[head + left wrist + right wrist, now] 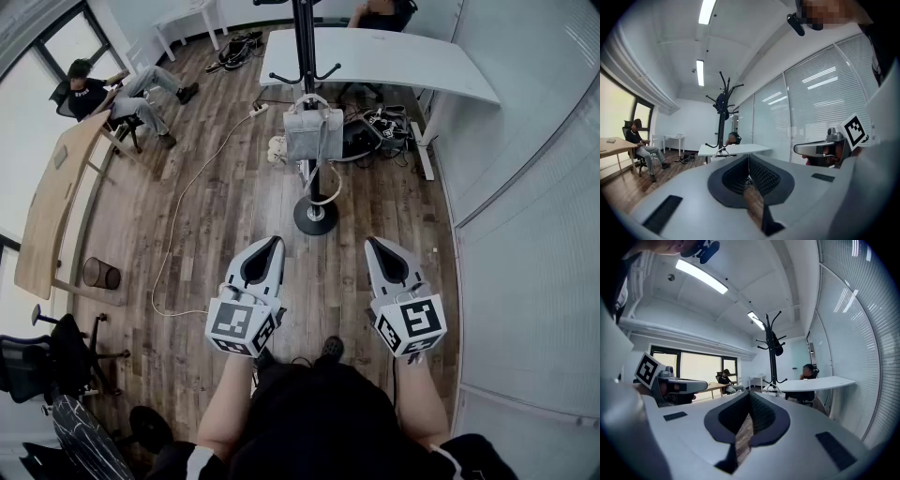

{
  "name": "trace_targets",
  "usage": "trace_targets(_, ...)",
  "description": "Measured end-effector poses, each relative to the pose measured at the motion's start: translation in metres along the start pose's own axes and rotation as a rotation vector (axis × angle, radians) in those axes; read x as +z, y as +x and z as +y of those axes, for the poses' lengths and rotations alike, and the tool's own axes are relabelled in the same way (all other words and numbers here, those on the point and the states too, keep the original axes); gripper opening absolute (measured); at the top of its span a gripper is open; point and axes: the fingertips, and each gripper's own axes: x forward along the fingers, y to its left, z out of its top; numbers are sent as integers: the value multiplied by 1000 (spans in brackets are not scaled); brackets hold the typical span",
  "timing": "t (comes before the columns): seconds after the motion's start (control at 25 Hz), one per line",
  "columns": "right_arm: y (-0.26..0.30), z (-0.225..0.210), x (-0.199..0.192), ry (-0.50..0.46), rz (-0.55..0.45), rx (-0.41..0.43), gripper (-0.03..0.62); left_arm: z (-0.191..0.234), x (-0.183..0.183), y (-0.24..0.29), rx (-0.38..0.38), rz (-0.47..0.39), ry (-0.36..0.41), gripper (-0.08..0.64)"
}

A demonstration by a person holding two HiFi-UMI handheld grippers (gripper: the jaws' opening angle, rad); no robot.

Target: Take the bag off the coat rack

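Observation:
A grey handbag [313, 132] hangs by its handles on the black coat rack [307, 56], whose round base [315, 217] stands on the wood floor ahead of me. My left gripper [277, 242] and right gripper [370, 242] are side by side well short of the rack, both shut with nothing in them. In the left gripper view the coat rack [723, 112] rises beyond the shut left gripper [748, 158]. The right gripper view has the coat rack [772, 352] above the shut right gripper [749, 393]. The bag's handles barely peek over the jaws there.
A white desk [375, 58] stands just behind the rack, with cables and gear under it. A person sits on a chair [103, 94] at the far left beside a wooden table [47, 206]. A white cable [187, 197] crosses the floor. A glass partition [525, 225] runs along the right.

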Motion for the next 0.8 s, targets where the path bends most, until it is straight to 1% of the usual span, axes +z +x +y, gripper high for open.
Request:
trace_targets(0.12,-4,1,-1,25,-6,-4,29,-3,-3,1,-17,25,-4,18)
trace_targets(0.32,-15,3,-5,36,3,8,29,-11,-5,-2,-7,33,6,18)
trace_targets(0.48,-21,4,-6,59,-15,49,29,-17,-10,-3,-4,39,2,18)
trace_targets(0.56,-21,4,-14,69,0,58,29,-20,-16,-3,-2,46,-4,18)
trace_targets(0.68,-26,5,-26,68,40,46,29,-23,-22,-7,-9,63,-18,18)
trace_targets(0.8,-24,3,-31,75,58,32,29,-22,-25,-8,-9,75,-32,18)
